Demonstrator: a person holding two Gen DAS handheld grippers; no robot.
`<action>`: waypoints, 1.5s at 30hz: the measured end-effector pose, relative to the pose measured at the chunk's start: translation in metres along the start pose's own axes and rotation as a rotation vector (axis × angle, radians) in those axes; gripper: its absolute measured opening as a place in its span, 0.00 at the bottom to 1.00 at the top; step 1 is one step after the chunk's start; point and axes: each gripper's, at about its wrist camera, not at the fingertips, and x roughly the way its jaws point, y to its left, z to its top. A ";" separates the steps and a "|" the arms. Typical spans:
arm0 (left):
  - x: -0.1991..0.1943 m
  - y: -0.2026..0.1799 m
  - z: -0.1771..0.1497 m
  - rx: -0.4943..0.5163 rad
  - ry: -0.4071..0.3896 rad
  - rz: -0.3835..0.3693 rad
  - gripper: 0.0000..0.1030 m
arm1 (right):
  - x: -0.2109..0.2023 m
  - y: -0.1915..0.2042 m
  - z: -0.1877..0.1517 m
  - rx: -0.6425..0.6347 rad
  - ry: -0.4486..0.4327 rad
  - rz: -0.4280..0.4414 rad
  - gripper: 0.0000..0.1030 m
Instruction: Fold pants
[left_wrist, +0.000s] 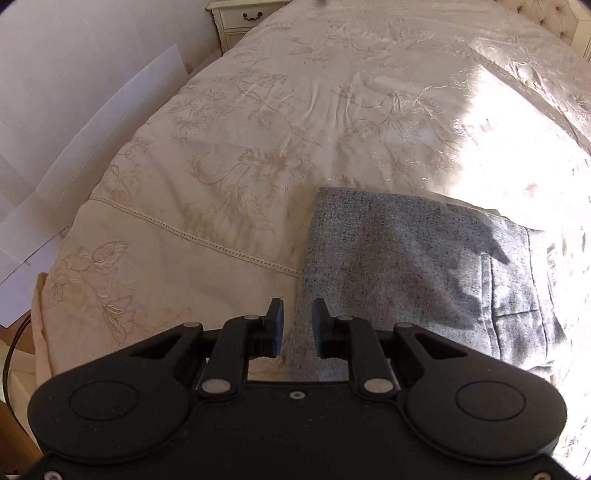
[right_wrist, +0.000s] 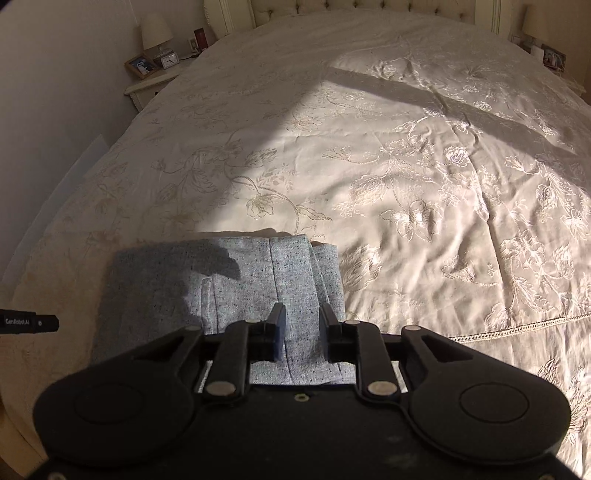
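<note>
Pants: pants (left_wrist: 406, 273) lie folded into a grey block on the bed (left_wrist: 258, 129), near its foot edge.
Long axis: runs side to side between the two claws.
Left claw (left_wrist: 297, 328): jaws narrowly apart, nothing between them, over the block's left edge.
Right claw (right_wrist: 302, 330): jaws narrowly apart, empty, over the right, waistband end.
Nearer hand: neither clearly; each hangs above its own end.

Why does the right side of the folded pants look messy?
On the grey pants, an under layer pokes out past the top layer along the right edge, so the layers don't line up. Otherwise the stack lies flat on the bedspread; nothing else stands out.
</note>
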 end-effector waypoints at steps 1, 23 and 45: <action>-0.008 -0.004 -0.006 0.001 -0.010 0.014 0.25 | -0.002 0.003 -0.003 -0.015 -0.001 0.009 0.22; -0.102 -0.061 -0.091 0.004 -0.070 -0.004 0.25 | -0.111 0.022 -0.064 -0.162 -0.078 0.120 0.23; -0.109 -0.059 -0.098 -0.037 -0.051 -0.047 0.25 | -0.123 0.025 -0.065 -0.146 -0.102 0.105 0.24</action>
